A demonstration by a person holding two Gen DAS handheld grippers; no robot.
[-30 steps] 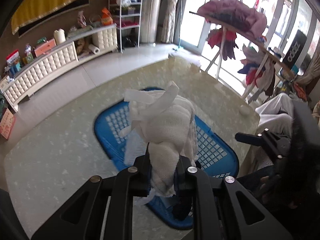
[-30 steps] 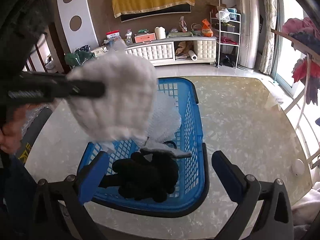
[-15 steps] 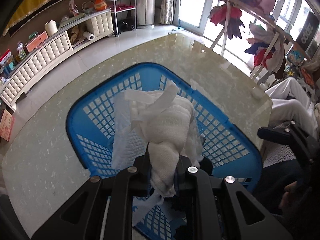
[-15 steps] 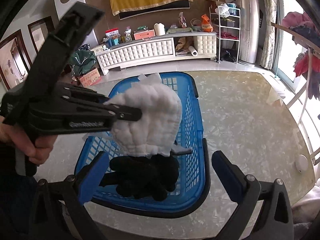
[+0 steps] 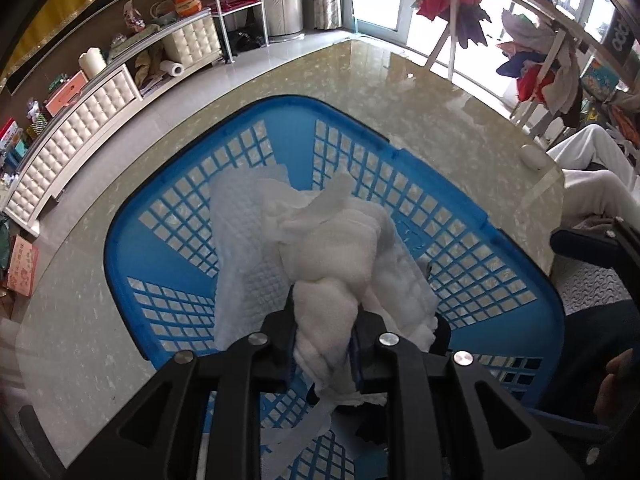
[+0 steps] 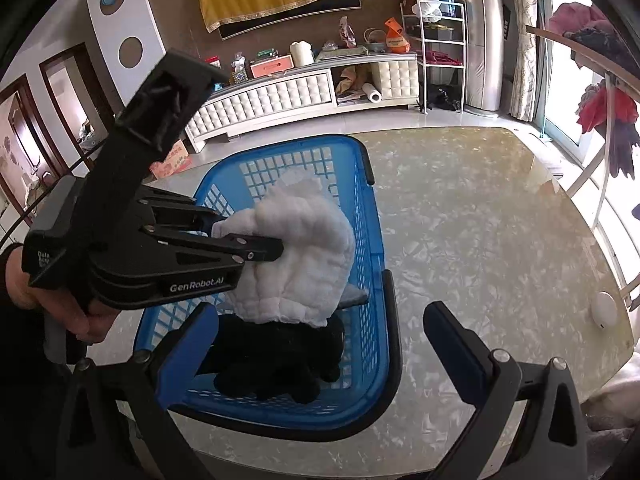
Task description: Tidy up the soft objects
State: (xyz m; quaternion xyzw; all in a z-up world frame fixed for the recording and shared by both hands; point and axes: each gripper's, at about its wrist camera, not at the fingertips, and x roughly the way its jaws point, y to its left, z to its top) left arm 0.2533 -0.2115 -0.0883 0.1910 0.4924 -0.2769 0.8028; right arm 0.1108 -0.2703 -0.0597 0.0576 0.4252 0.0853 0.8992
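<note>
So on the left there's a person's hand (image 6: 60,312) wrapped around the handle of the left tool (image 6: 248,240), a black two-finger clamp with some lettering on its side. Its jaws are pinched narrow on a white waffle-textured cloth (image 6: 300,264), bunched up and drooping from the fingers. They've just eased apart a touch, but the cloth is clearly between them and the pads press on it from both sides. From the left wrist view the same tool (image 5: 326,328) points steeply down, and the cloth (image 5: 332,256) hangs right over the inside of the blue plastic lattice laundry basket (image 5: 460,216), low enough that it sits within the rim.

Below that bundle there's another pale quilted cloth (image 5: 240,240) spread against the basket's floor and side. Can't tell if the two are touching.

Moving toward the middle of the right wrist view: the basket (image 6: 376,264) sits on a beige marble-look worktop (image 6: 480,240), and a black fuzzy soft item (image 6: 280,364) lies in its near end, just under the hanging white cloth.

Over on the right, the right tool (image 6: 320,344) has its blue-padded fingers spread wide with nothing between them, hovering over the near edge of the basket. A small white round object (image 6: 604,308) sits near the worktop's far right edge.
</note>
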